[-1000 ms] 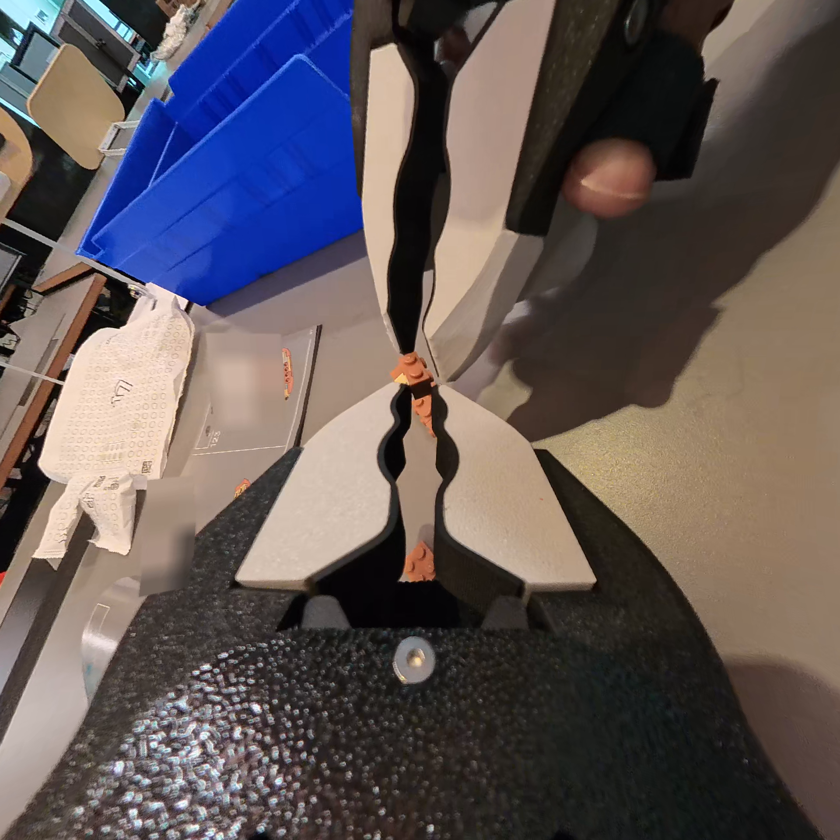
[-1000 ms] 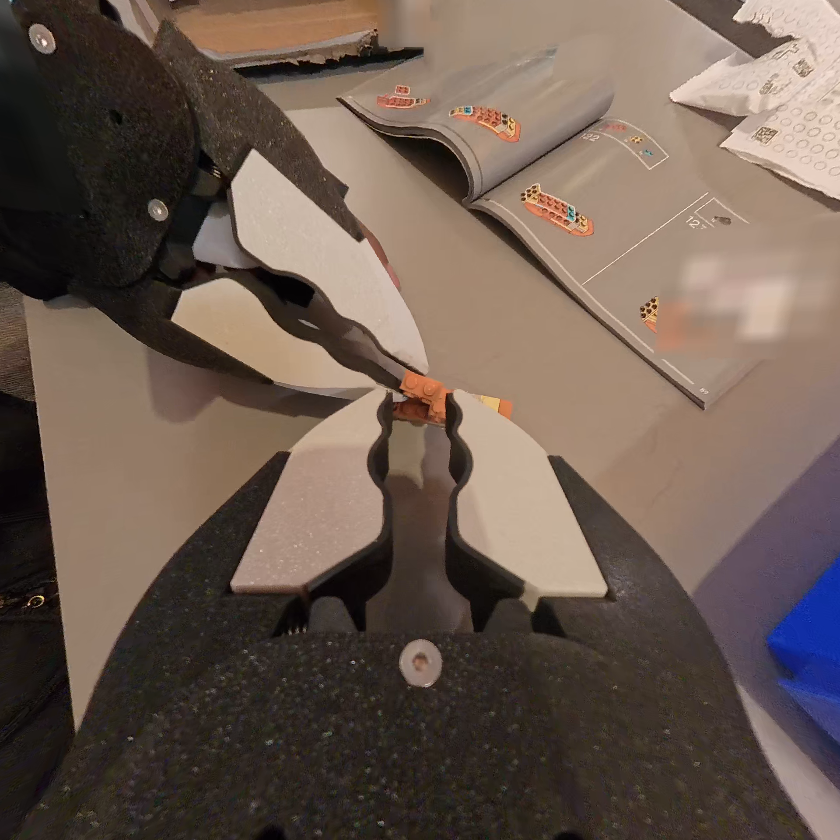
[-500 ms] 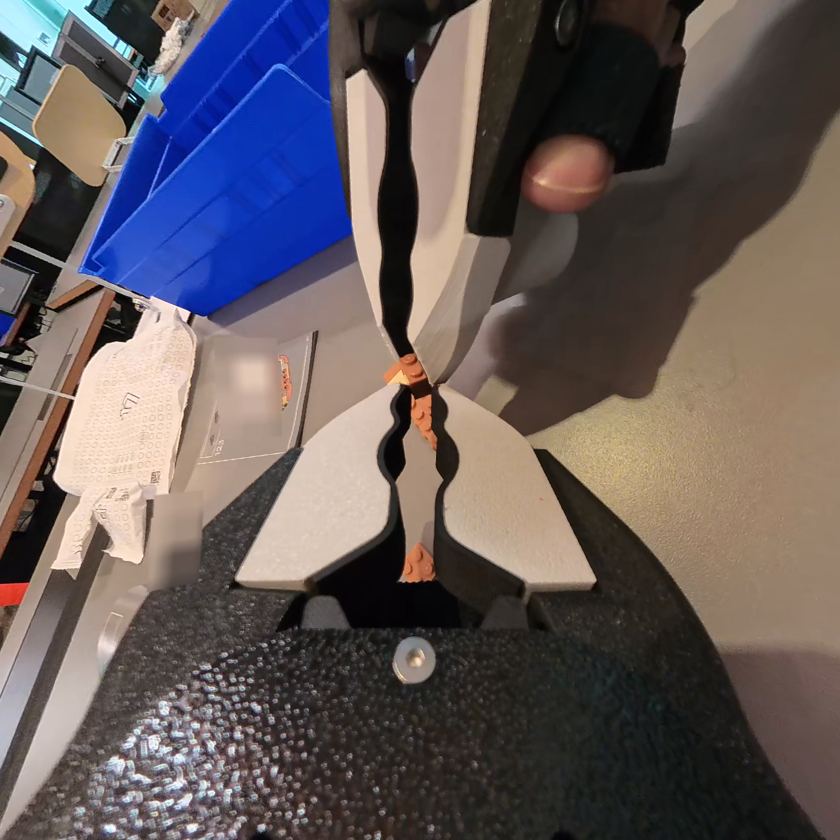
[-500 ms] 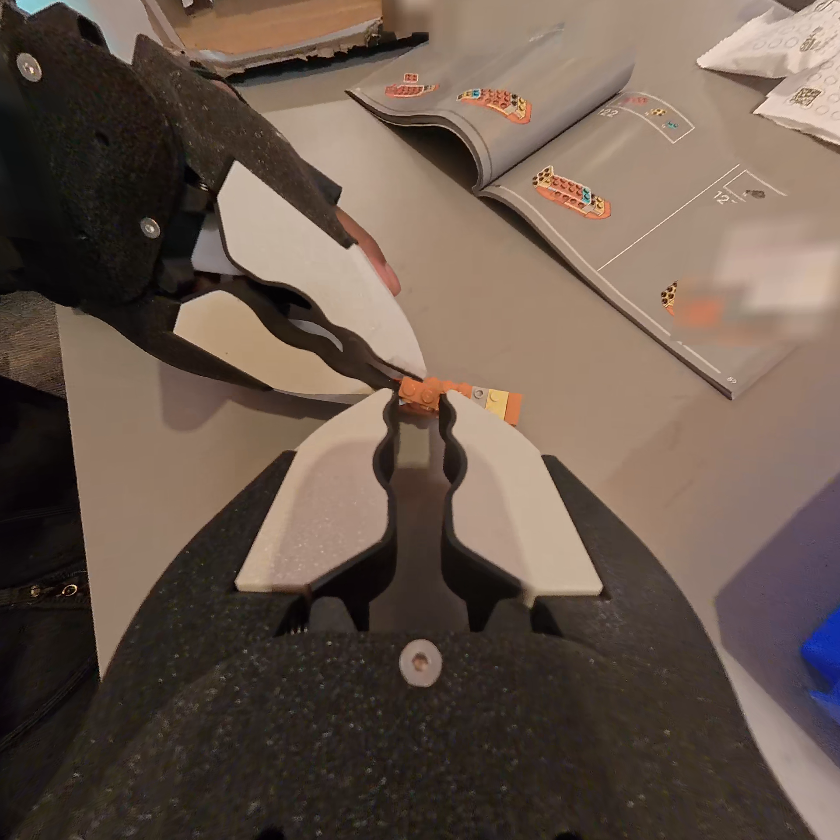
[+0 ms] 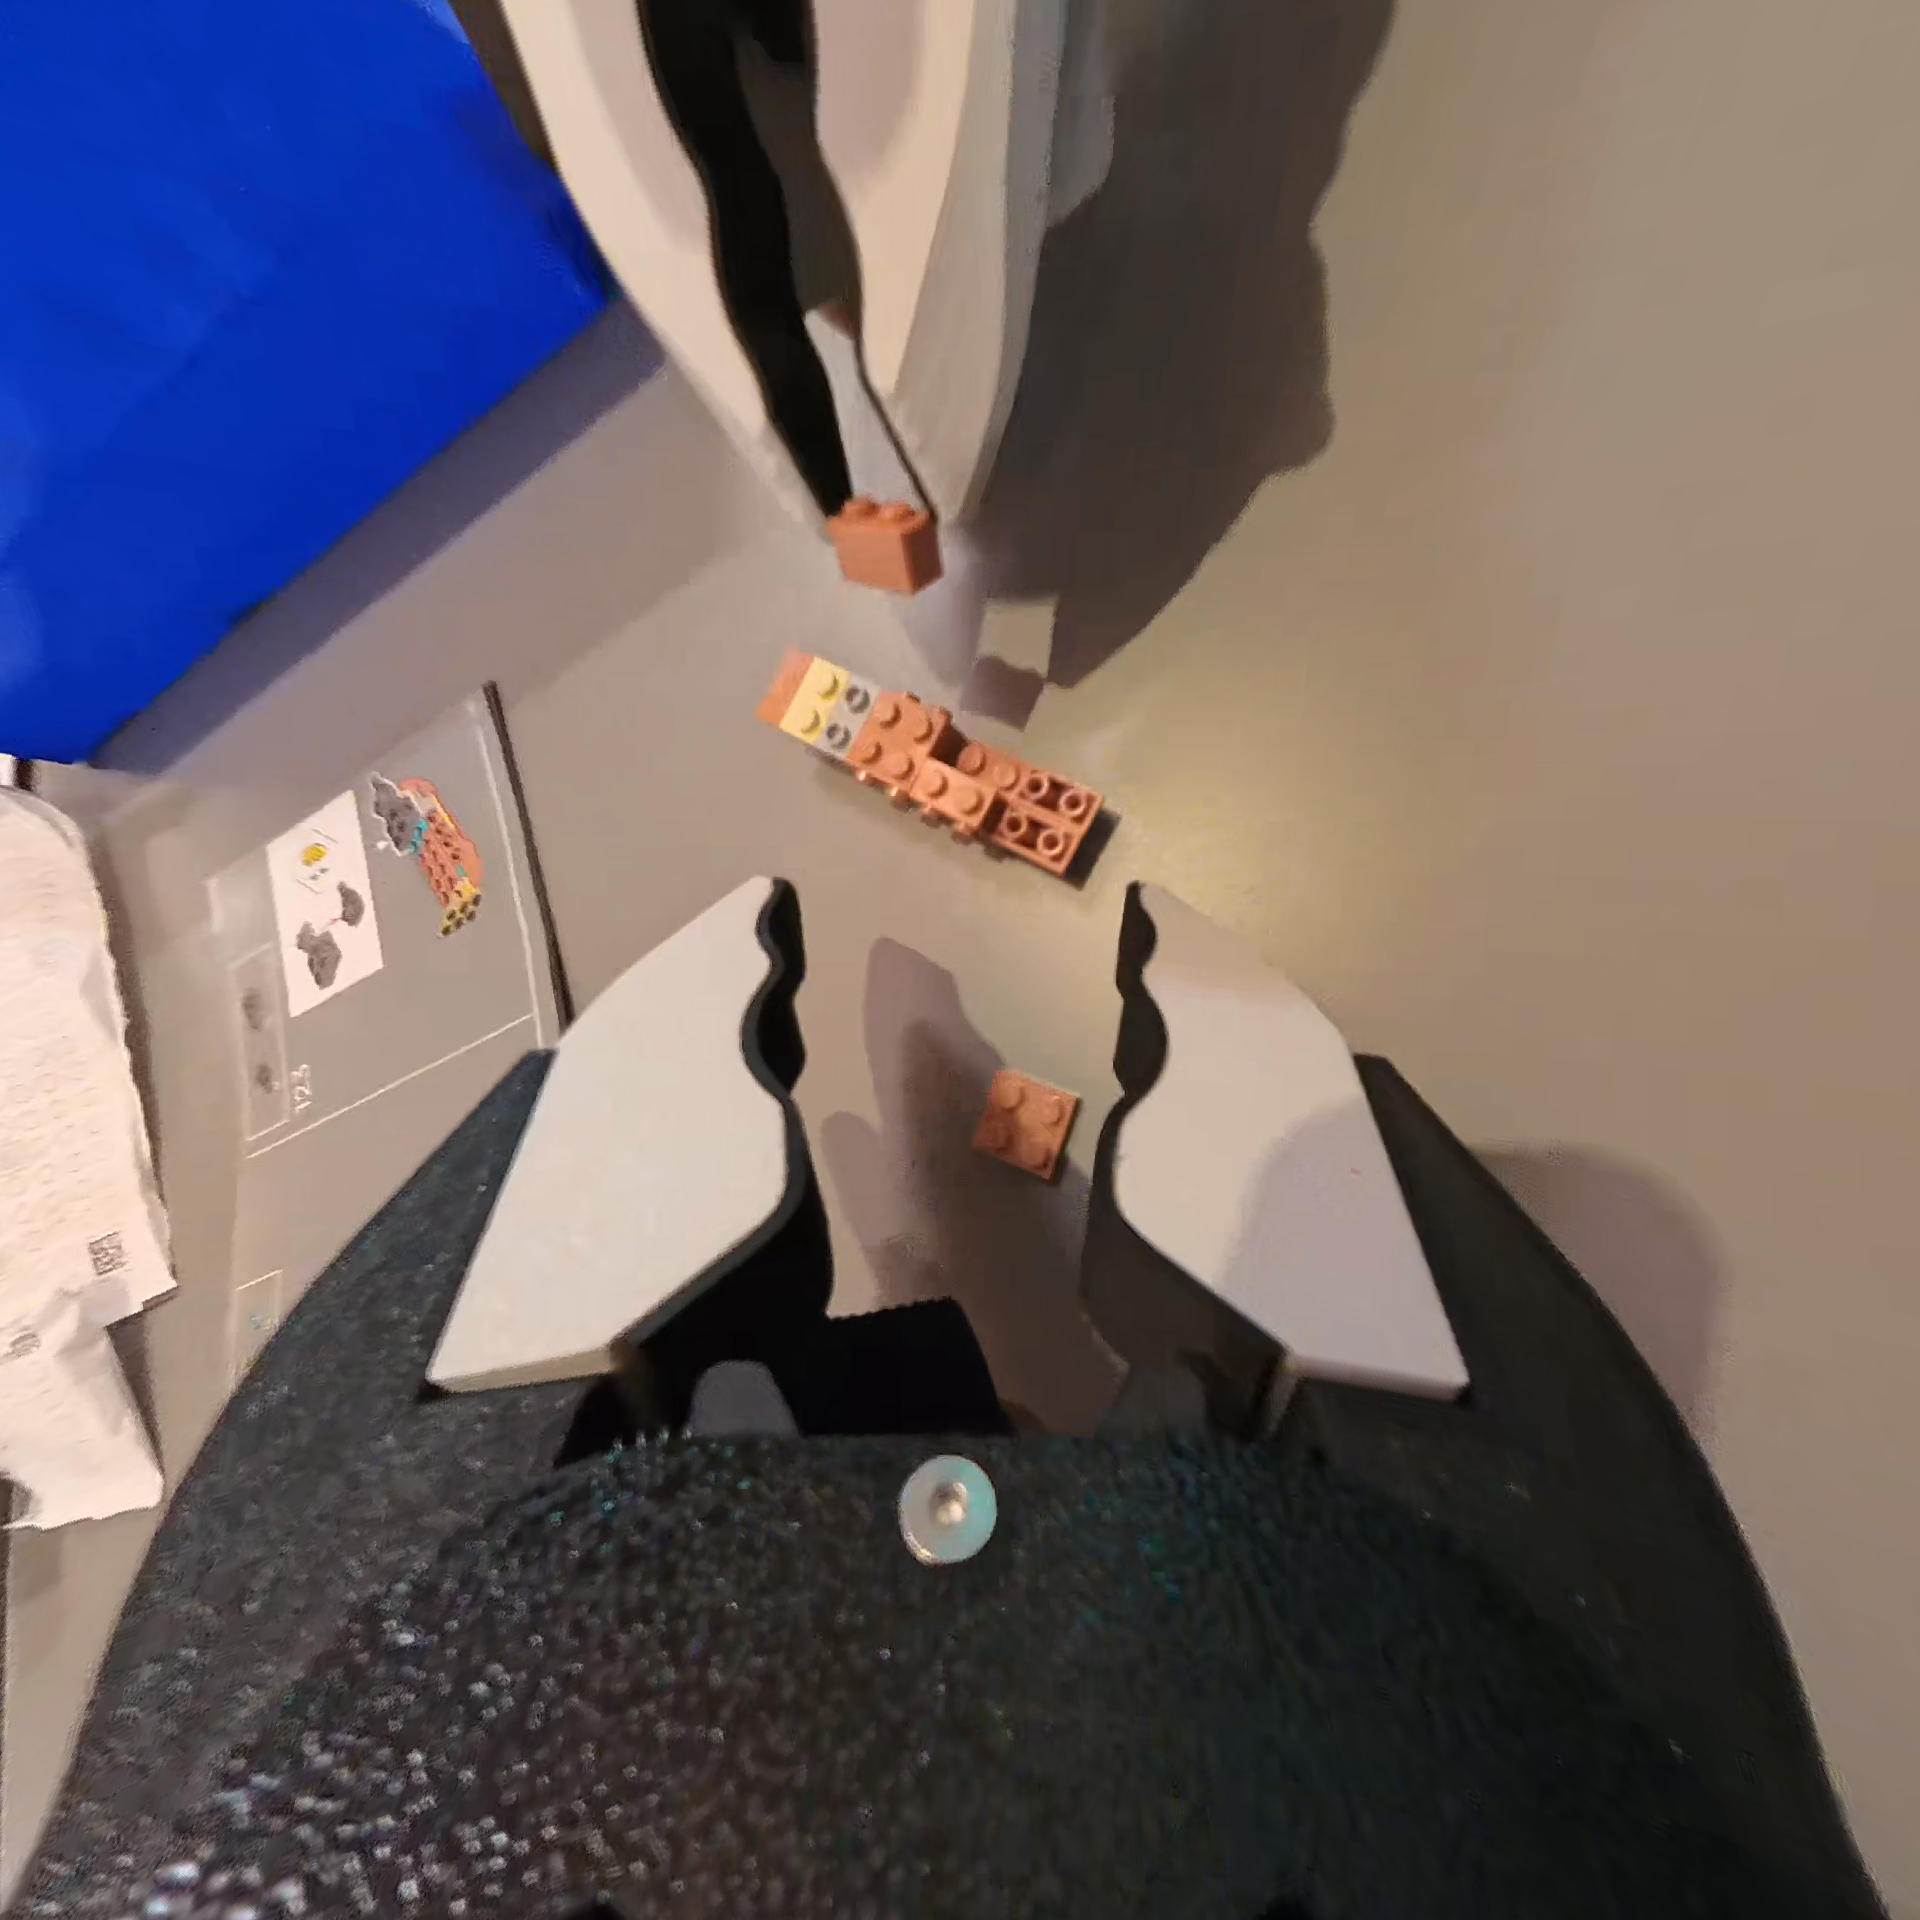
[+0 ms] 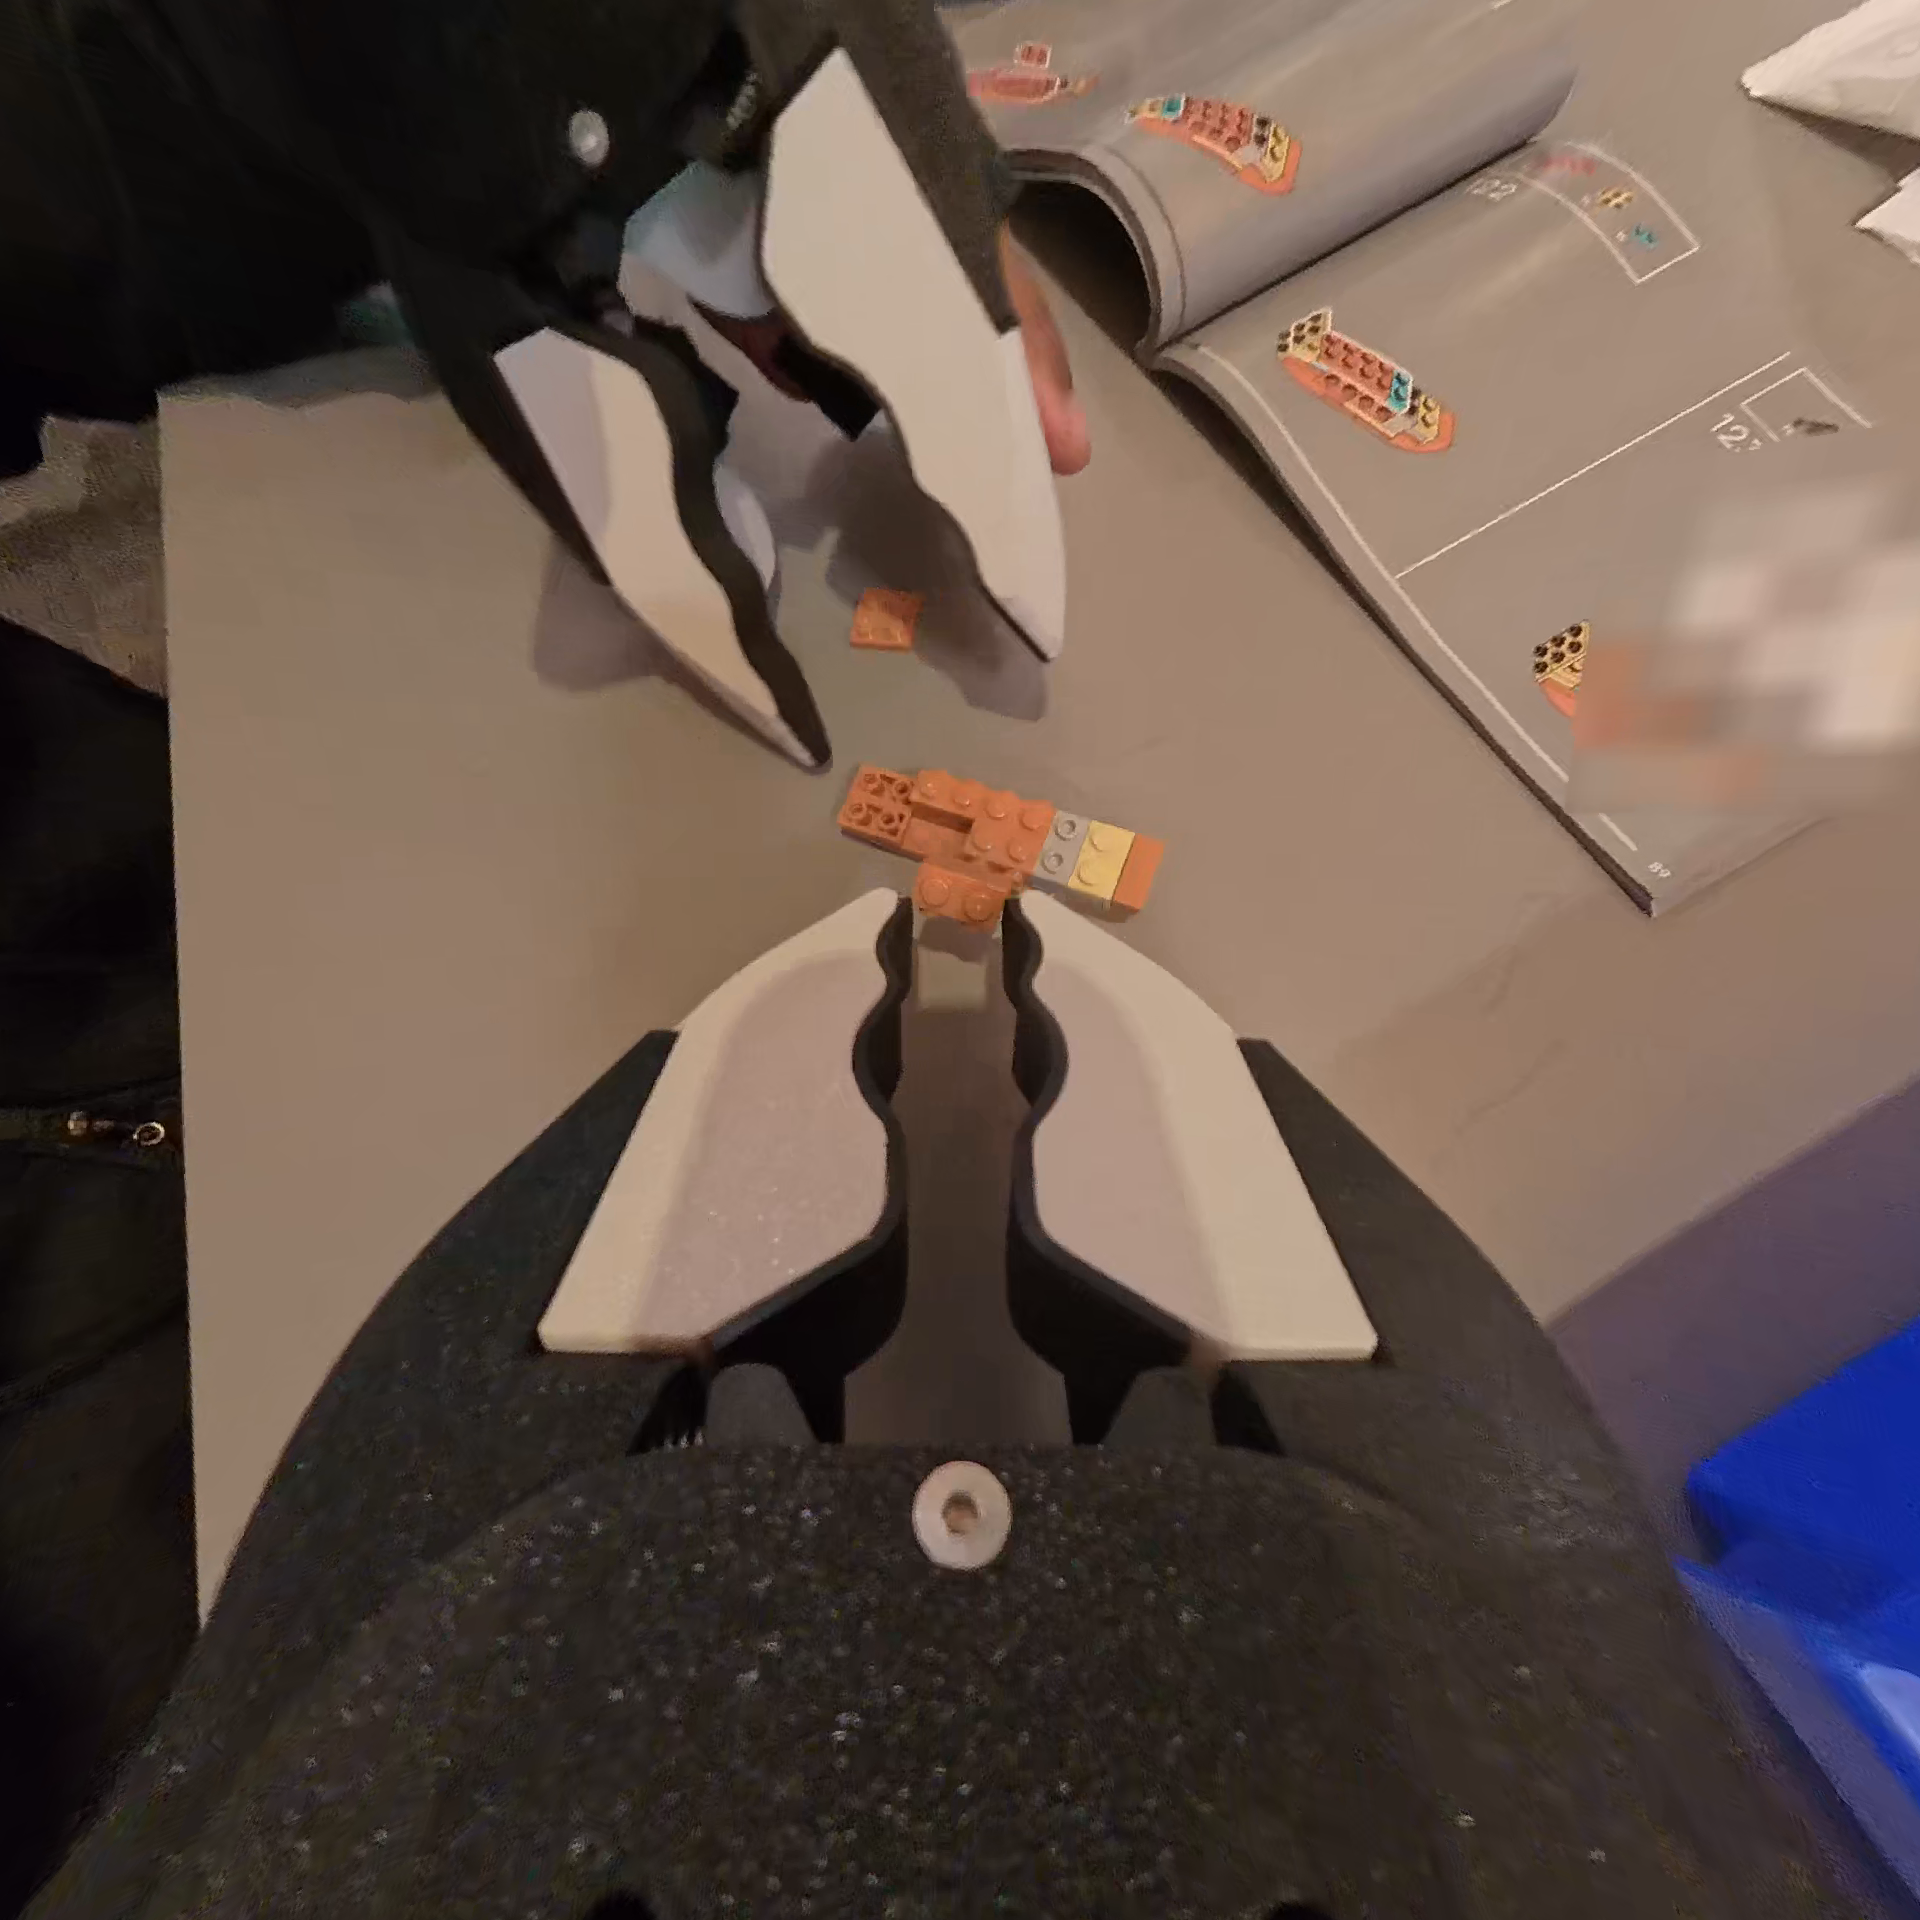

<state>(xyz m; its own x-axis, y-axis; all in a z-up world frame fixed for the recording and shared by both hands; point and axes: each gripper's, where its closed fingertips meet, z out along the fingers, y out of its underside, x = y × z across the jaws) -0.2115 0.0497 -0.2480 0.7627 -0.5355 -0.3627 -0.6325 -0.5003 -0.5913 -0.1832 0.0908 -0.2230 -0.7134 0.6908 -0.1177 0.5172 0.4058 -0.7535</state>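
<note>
My left gripper (image 5: 954,902) is open wide and empty, hovering over the grey table (image 5: 1507,727). A small flat orange plate (image 5: 1027,1138) lies on the table below the gap between its fingers, untouched. A brick assembly (image 5: 930,774), orange with a grey and a yellow piece at one end, lies on the table just ahead of its tips. My right gripper (image 6: 960,906) is shut on a small orange brick (image 6: 961,899). In the left wrist view that brick (image 5: 885,542) hangs in the right gripper's tips above the table, apart from the assembly (image 6: 997,836). The left gripper (image 6: 925,696) also shows open in the right wrist view, with the plate (image 6: 886,620) beneath it.
An open instruction booklet (image 6: 1507,416) lies at the far right; its page shows in the left wrist view (image 5: 343,935). Blue bins (image 5: 260,364) stand beyond it, one near my right side (image 6: 1818,1538). White paper bags (image 5: 62,1143) lie at the left. A person's hand (image 6: 1049,395) grips the left gripper. One gripper's finger ends stand about 6 cm off the other's.
My left gripper opened, let go of the assembly and drew back; the assembly now lies on the table. My right gripper stayed shut and came away holding one small orange brick.
</note>
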